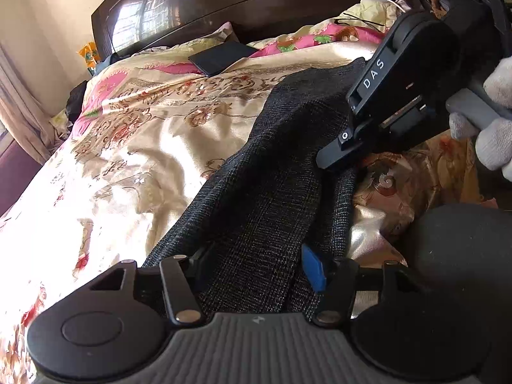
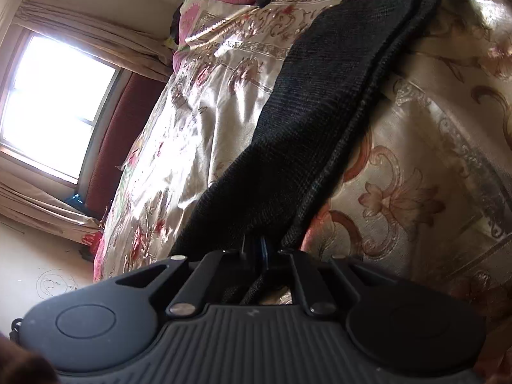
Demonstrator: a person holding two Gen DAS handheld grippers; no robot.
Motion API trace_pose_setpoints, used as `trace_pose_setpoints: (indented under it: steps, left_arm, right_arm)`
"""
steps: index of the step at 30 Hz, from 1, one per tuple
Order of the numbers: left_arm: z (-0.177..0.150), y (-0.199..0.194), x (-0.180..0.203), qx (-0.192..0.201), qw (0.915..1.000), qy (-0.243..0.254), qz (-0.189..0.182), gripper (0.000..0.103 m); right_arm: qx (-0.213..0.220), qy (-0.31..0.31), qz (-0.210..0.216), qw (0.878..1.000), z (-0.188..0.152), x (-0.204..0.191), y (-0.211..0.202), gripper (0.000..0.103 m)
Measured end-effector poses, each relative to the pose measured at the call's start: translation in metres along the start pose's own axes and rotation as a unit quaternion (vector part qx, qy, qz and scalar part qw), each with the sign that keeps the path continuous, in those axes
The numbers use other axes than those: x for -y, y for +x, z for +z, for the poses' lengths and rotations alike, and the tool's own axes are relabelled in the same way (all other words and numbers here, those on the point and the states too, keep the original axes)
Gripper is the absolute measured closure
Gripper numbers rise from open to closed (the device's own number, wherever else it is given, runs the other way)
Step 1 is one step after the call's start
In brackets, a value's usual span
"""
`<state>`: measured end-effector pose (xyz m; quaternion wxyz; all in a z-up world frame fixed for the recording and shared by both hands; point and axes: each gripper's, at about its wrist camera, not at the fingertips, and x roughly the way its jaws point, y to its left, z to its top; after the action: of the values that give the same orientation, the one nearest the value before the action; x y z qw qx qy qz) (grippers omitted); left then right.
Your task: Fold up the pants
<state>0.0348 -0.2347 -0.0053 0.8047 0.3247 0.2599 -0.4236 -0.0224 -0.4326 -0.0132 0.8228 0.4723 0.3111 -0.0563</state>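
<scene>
My right hand-held gripper (image 2: 256, 251) is pinched tight on the near end of the dark pants (image 2: 320, 102); my left hand-held gripper (image 1: 256, 265) stands apart with the cloth between its fingers. The pants stretch away over the flowered bedspread (image 1: 153, 134) toward the dark headboard (image 1: 224, 9).

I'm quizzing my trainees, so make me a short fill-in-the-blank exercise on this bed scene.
1. The dark checked woven pants lie on a floral satin ____.
2. The right tongs are ____ on the pants' edge.
3. The flat black rectangular case lies near the dark wooden ____.

Missing words: bedspread; shut; headboard
</scene>
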Motion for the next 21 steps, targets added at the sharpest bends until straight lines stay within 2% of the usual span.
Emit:
trace_pose_setpoints:
  steps: [6, 10, 14, 18, 21]
  left_arm:
    - [0.001, -0.006, -0.006, 0.011, 0.9997, -0.024, -0.004, 0.034]
    - [0.002, -0.007, -0.010, 0.016, 0.9996, -0.025, -0.002, 0.035]
    - [0.005, -0.003, -0.017, 0.017, 0.9990, -0.041, -0.003, 0.035]
    - [0.005, -0.004, -0.020, 0.021, 0.9987, -0.047, -0.003, 0.035]
    - [0.005, -0.005, -0.023, 0.025, 0.9981, -0.055, -0.002, 0.035]
  right_arm:
    - [0.013, 0.051, 0.047, 0.998, 0.002, 0.004, 0.003, 0.076]
    - [0.010, 0.052, 0.055, 0.997, 0.002, 0.000, -0.005, 0.075]
    - [-0.004, 0.036, 0.019, 0.999, 0.001, -0.003, 0.001, 0.077]
    - [-0.017, 0.021, 0.001, 1.000, 0.001, -0.009, 0.002, 0.078]
    - [-0.024, 0.018, -0.011, 0.999, 0.001, -0.012, 0.008, 0.073]
